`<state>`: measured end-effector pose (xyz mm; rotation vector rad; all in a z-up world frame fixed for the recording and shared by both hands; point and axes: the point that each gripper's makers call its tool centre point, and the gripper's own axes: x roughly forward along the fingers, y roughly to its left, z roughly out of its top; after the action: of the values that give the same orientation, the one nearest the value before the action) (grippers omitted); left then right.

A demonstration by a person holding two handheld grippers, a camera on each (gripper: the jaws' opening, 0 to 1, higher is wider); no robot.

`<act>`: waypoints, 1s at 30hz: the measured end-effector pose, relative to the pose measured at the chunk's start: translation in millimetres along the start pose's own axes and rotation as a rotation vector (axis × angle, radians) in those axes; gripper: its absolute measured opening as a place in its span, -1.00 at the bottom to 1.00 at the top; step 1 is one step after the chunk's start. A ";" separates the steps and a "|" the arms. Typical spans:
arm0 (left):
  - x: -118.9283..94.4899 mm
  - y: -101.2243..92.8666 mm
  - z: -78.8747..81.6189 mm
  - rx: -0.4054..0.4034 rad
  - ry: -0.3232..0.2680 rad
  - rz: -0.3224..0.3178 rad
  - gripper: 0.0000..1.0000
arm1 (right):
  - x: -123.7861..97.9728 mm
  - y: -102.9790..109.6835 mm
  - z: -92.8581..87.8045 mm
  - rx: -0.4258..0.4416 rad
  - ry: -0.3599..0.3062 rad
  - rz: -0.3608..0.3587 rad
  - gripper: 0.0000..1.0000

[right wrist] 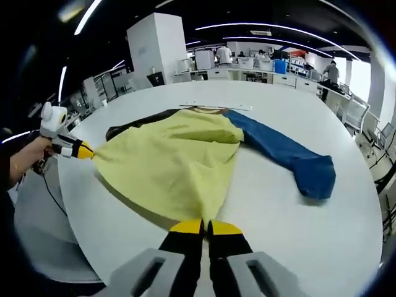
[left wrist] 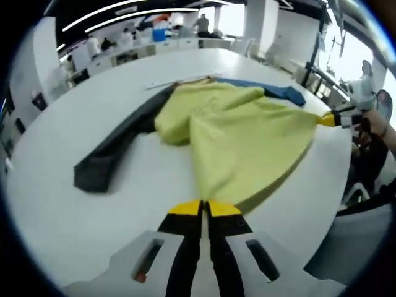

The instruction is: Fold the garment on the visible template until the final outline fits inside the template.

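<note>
Left gripper (left wrist: 205, 208): your yellow-tipped black jaws are pressed together on the hem of the garment, at the near edge of the tabletop. In the right gripper view the same tool appears at the left, held in your hand (right wrist: 25, 158).

Right gripper (right wrist: 205, 227): jaws likewise closed, pinching the hem at another point. In the left gripper view it shows at the right, its yellow tips drawing the fabric into a peak.

Soft yellow cloth garment with one dark grey sleeve and one blue sleeve (left wrist: 238, 133): you hold it by the hem at two points, the body lying on the white round tabletop (left wrist: 74, 223). The yellow panel fans wide towards your grippers and narrows towards the collar, which points at the far edge. Its long axis runs from the near edge to the far edge. The cloth is matte and wrinkled, with shallow creases radiating from the pinched points.

Dark grey sleeve (left wrist: 108, 151): long, flat, ending in a squared cuff, angled out towards one side edge.

Blue sleeve (right wrist: 288, 154): long, slightly bunched at the cuff, angled out towards the opposite side edge.

Thin pale strip (right wrist: 213, 106): lies flat on the tabletop just beyond the collar.
</note>
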<state>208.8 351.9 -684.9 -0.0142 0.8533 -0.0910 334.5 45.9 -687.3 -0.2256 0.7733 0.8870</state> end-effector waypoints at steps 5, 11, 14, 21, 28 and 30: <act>-2.7 -6.0 -8.7 -0.009 0.010 -0.004 -1.00 | -4.8 6.4 -8.4 -0.006 0.007 -0.007 -1.00; -5.3 -6.4 -20.8 -0.008 0.034 0.004 -1.00 | -6.0 15.1 -21.0 -0.038 0.026 -0.018 -1.00; -7.2 -5.5 -27.0 -0.008 0.048 0.011 -1.00 | -5.8 17.9 -26.5 -0.045 0.036 -0.020 -1.00; -9.4 -3.5 -40.2 -0.026 0.071 0.018 -1.00 | -7.2 23.5 -36.2 -0.051 0.051 -0.020 -1.00; -10.2 -4.0 -51.2 -0.053 0.092 0.020 -1.00 | -8.0 23.5 -41.5 -0.047 0.061 -0.023 -1.00; -10.3 -4.4 -53.0 -0.061 0.097 0.020 -1.00 | -8.1 23.8 -42.6 -0.048 0.063 -0.024 -1.00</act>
<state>161.9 349.7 -711.8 -0.0586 0.9525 -0.0473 291.3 35.4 -709.0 -0.3053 0.8066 0.8797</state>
